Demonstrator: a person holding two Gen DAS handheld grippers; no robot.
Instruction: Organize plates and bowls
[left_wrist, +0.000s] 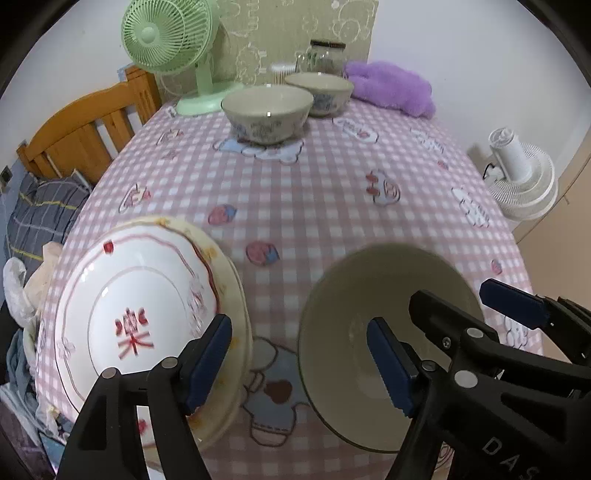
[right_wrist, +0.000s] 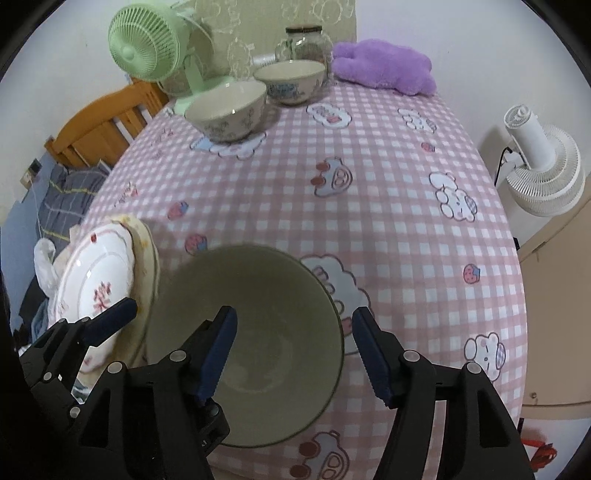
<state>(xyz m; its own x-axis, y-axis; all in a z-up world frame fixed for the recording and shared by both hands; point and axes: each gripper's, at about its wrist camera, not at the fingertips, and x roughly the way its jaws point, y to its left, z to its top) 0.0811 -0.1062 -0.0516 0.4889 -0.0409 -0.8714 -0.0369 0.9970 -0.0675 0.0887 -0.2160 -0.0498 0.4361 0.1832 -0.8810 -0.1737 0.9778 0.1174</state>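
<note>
The right claw (right_wrist: 291, 350), jaws parted, straddles the near rim of the plain cream ceramic bowl (right_wrist: 247, 343), likely to carry it to the two far flowered bowls (right_wrist: 231, 110). The left claw (left_wrist: 299, 363) gapes beside the stacked white plates (left_wrist: 140, 317) at near left on the counter (left_wrist: 332, 195).

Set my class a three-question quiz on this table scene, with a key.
1. True or false: the white plate lies on top of a cream plate.
2. How many far bowls stand near the green fan? A one, B two, C three.
3. Fill in: the right gripper is open, one finger inside and one outside the near ____.
Key: 1 true; 2 B; 3 bowl.
</note>
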